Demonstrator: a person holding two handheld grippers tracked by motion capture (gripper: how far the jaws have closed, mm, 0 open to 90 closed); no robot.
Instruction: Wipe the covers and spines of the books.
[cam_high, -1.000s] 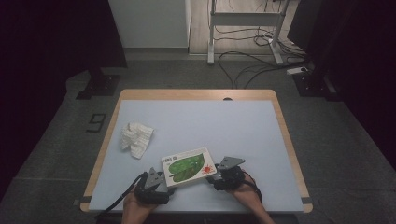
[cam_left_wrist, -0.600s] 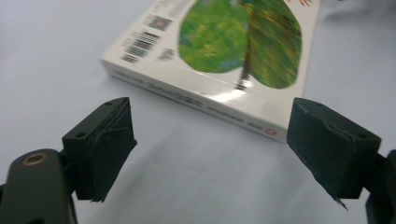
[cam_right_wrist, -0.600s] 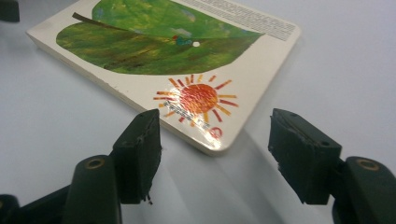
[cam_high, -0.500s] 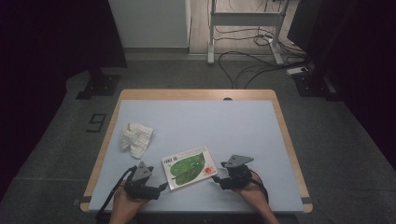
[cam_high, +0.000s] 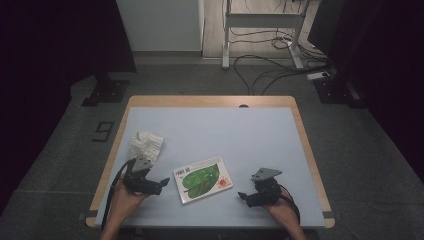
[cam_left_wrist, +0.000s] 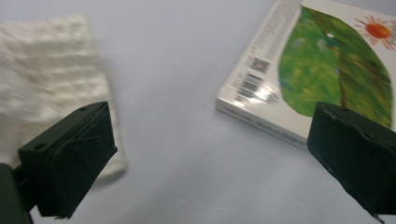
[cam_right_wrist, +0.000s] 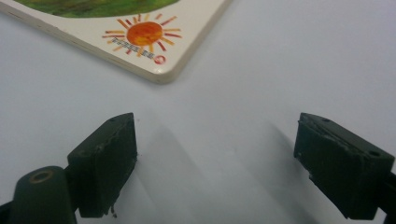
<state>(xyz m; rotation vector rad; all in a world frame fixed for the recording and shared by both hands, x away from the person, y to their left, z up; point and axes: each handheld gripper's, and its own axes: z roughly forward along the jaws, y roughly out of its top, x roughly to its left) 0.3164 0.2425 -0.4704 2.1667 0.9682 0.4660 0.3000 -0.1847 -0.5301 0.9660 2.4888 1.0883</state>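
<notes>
A white book with a green leaf and an orange sun on its cover (cam_high: 203, 179) lies flat near the table's front edge. My left gripper (cam_high: 162, 184) is held to the left of it, apart from it. Its jaws have just been opening and stand wide with nothing between them (cam_left_wrist: 210, 163). The book's left edge (cam_left_wrist: 322, 65) lies ahead of that gripper. My right gripper (cam_high: 242, 196) is to the right of the book, clear of its corner (cam_right_wrist: 154, 46). Its jaws have just been opening too, and only bare table lies between them (cam_right_wrist: 215, 163).
A crumpled white cloth (cam_high: 145, 144) lies on the pale blue table top (cam_high: 225, 135), just behind my left gripper; its blurred edge (cam_left_wrist: 46, 70) is at the left of the left gripper view. Wooden rims (cam_high: 210, 101) border the table.
Both grippers have drawn away sideways from the book's edges, the left one farther out to the left and up. Their jaws have spread apart. The book rests alone on the table.
</notes>
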